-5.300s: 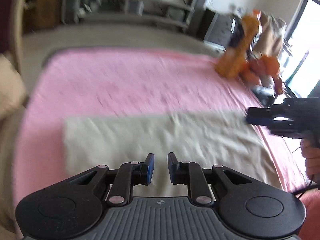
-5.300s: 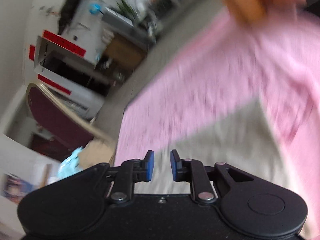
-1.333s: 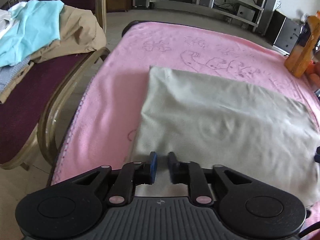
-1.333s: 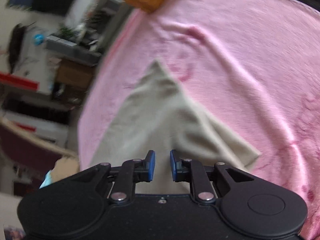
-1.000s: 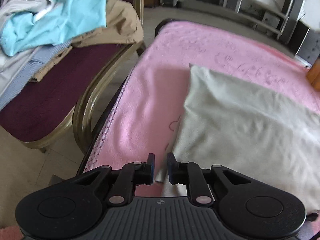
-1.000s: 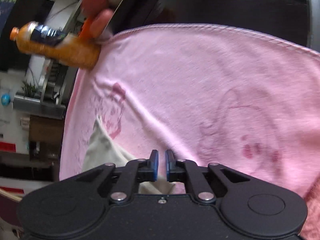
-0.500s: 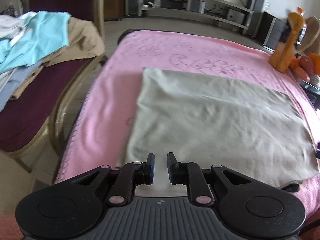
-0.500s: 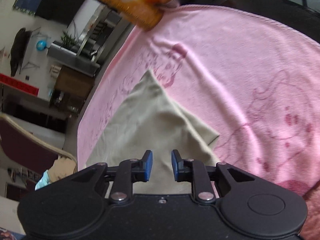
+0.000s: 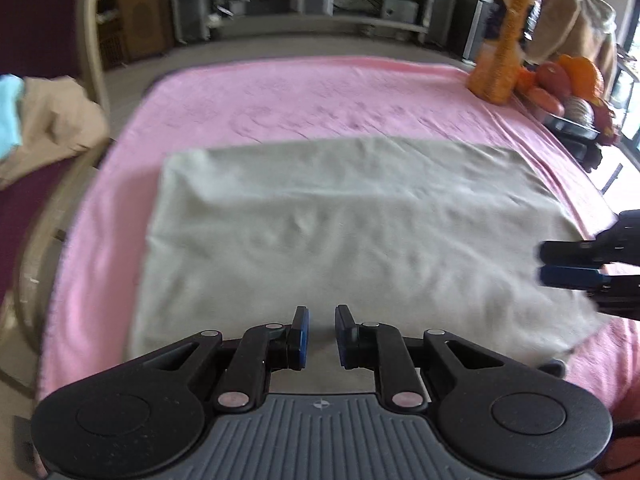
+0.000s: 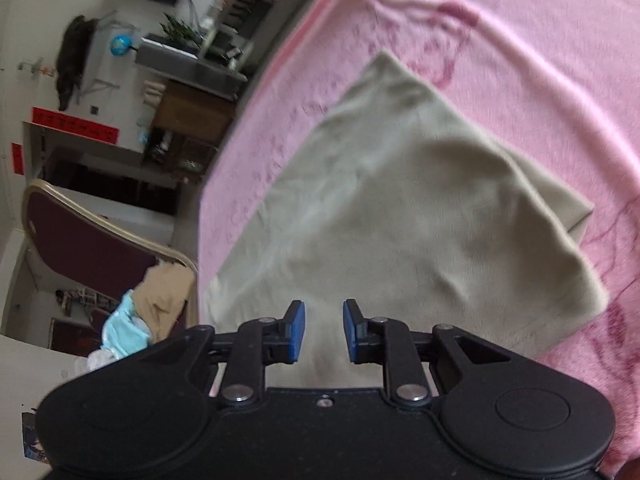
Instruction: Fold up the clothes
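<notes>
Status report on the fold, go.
Left hand-held gripper opening, nothing between jaws. Right hand-held gripper parted, empty. Grey garment folded flat on pink blanket. Nothing on the garment.

Your left hand-held gripper [image 9: 319, 334], jaws opening and empty, hovers at lower centre over the folded grey garment [image 9: 340, 232] spread on the pink blanket [image 9: 320, 96].
</notes>
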